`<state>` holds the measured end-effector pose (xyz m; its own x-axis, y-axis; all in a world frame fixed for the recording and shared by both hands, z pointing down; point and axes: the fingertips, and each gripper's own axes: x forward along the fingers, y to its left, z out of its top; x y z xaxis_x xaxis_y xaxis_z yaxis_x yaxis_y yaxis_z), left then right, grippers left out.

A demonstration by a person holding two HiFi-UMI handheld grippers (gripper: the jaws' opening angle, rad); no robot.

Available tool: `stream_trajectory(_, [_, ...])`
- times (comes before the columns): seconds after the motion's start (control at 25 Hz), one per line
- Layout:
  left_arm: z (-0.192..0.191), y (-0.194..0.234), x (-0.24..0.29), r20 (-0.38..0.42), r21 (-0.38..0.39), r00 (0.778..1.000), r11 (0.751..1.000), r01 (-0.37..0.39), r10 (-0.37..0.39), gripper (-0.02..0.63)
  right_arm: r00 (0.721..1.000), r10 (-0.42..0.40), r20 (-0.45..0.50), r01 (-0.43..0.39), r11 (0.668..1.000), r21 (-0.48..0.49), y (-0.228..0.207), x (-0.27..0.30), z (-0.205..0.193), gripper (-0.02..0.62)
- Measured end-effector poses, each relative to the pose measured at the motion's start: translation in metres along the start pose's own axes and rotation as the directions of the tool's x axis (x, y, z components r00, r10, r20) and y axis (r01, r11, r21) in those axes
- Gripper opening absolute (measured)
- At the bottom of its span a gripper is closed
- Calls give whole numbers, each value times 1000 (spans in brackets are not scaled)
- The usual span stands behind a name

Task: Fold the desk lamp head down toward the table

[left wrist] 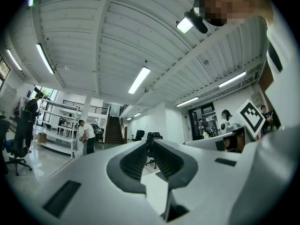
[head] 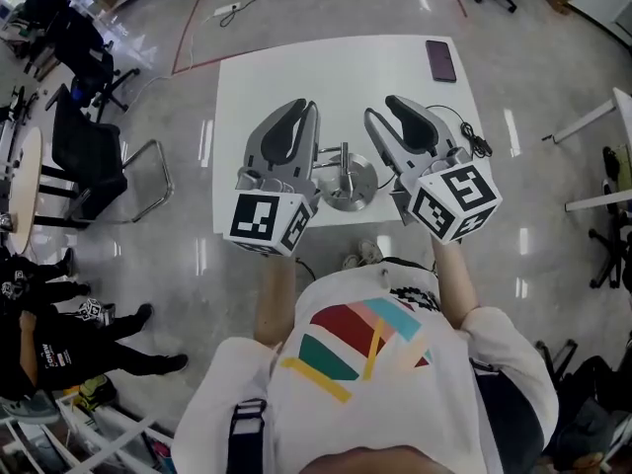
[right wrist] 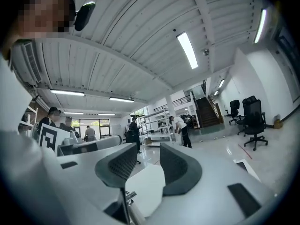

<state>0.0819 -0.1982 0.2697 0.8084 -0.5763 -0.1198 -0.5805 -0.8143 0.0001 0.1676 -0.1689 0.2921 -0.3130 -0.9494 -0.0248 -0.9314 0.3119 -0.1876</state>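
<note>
The desk lamp (head: 348,181) stands near the front edge of the white table (head: 257,87). I see its round silver base and a short post; its head cannot be made out. Both grippers hover above the table, pointing level, one on each side of the lamp and touching nothing. My left gripper (head: 301,107) (left wrist: 151,146) is shut with nothing between its pads. My right gripper (head: 387,107) (right wrist: 149,151) is open, its gap empty. In the right gripper view a thin metal part (right wrist: 126,197) shows low beneath the jaws.
A dark phone (head: 440,59) lies at the table's far right corner. A black cable (head: 476,142) runs along the right edge. Office chairs (head: 94,156) stand to the left on the glossy floor, and a person (head: 59,349) stands at the lower left.
</note>
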Motion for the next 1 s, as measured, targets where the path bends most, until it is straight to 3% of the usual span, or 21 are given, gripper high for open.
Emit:
stream_trajectory(0.4, [-2,6,-7,-10,-19,1000,1000,0,0,87,999,-7,-42,4,997,-75,14,5,-8,158])
stream_trajectory(1.0, [-8,7,-6,-26,-30,1000,1000,0,-1,87,998,-27,-58,21,994,-103,12,3,-12,158])
